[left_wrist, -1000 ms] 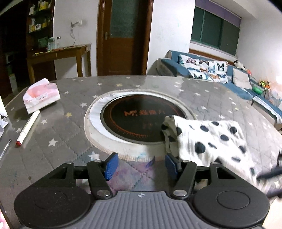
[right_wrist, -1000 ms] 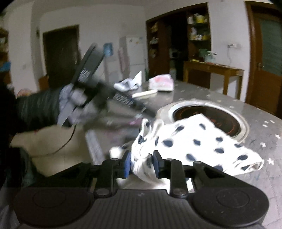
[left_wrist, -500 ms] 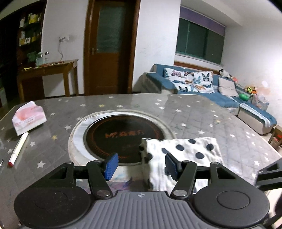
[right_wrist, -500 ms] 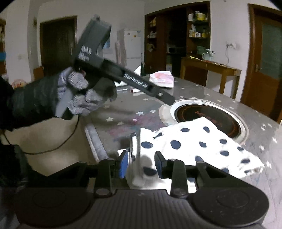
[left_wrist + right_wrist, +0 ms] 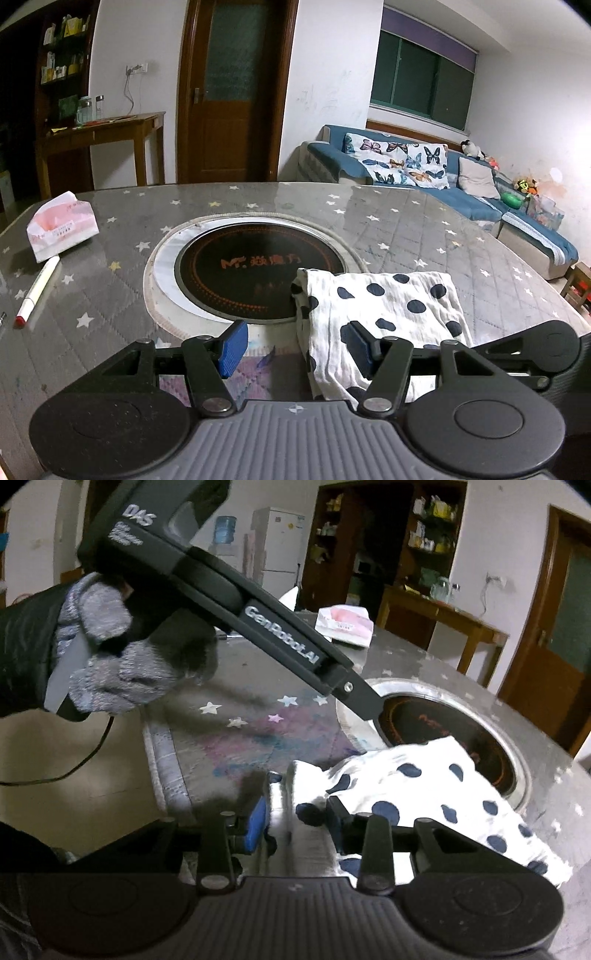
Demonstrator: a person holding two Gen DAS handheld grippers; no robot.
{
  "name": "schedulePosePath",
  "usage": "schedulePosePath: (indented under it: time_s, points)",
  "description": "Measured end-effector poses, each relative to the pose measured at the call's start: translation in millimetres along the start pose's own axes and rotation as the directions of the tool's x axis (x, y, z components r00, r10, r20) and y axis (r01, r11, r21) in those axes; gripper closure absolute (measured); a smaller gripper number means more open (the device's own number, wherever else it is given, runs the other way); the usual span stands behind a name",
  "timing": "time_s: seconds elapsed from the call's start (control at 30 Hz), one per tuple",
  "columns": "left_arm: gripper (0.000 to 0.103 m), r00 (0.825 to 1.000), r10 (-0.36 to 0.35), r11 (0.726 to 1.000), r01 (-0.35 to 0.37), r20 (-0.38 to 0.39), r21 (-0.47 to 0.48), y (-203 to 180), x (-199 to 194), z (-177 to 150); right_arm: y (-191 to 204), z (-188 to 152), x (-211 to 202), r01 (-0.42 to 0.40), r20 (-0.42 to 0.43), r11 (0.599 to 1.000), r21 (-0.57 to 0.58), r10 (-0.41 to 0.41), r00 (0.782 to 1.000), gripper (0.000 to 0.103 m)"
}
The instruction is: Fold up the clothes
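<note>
A white cloth with dark blue dots (image 5: 388, 302) lies folded on the grey star-patterned table (image 5: 406, 229), its left edge over the rim of the round black cooktop (image 5: 258, 266). My left gripper (image 5: 295, 336) hovers open at the cloth's near left edge, and only its right finger is over the fabric. In the right wrist view the same cloth (image 5: 424, 786) has its near corner between the jaws of my right gripper (image 5: 295, 812). Those jaws stand apart with the pads off the fabric. A gloved hand (image 5: 110, 657) holds the left tool above the table.
A pink-and-white tissue pack (image 5: 61, 229) and a white marker with a red cap (image 5: 37, 291) lie at the table's left. The table's near edge (image 5: 166, 760) runs just left of the cloth. A blue sofa (image 5: 443, 184) stands behind the table.
My right gripper has let go of the cloth's bunched corner and its jaws have widened. The cloth now lies flatter on the table. The left gripper stays open.
</note>
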State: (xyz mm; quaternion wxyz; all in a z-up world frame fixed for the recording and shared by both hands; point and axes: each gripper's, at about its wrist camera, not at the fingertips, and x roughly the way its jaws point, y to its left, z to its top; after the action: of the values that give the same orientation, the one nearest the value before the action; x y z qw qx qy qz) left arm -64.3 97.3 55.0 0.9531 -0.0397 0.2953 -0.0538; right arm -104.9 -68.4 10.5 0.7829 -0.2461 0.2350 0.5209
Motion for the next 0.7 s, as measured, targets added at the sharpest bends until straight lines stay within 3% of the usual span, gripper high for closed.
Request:
schedulePosePath:
  time_s: [0.17, 0.27, 0.6, 0.7]
  points:
    - [0.041, 1.000, 0.001, 1.000, -0.001, -0.003, -0.005, 2.6, -0.6, -1.5, -6.5, -0.5, -5.4, -0.023, 0.012, 0.998, 0.051, 0.022, 1.000, 0.088]
    - [0.041, 1.000, -0.001, 1.000, 0.001, 0.004, -0.010, 3.2, -2.2, 0.3, -15.2, 1.2, -13.7, -0.028, 0.034, 0.996, 0.081, 0.025, 0.999, 0.092]
    - [0.041, 1.000, -0.003, 1.000, 0.003, 0.011, -0.016, 3.9, -3.7, 3.7, -23.9, 1.3, -20.4, -0.070, 0.048, 0.990, 0.122, 0.064, 0.997, 0.093]
    - [0.041, 1.000, -0.001, 1.000, 0.001, 0.002, -0.017, 4.6, -2.2, 2.7, -19.0, 1.9, -19.4, 0.001, 0.049, 0.998, 0.069, -0.004, 0.999, 0.091]
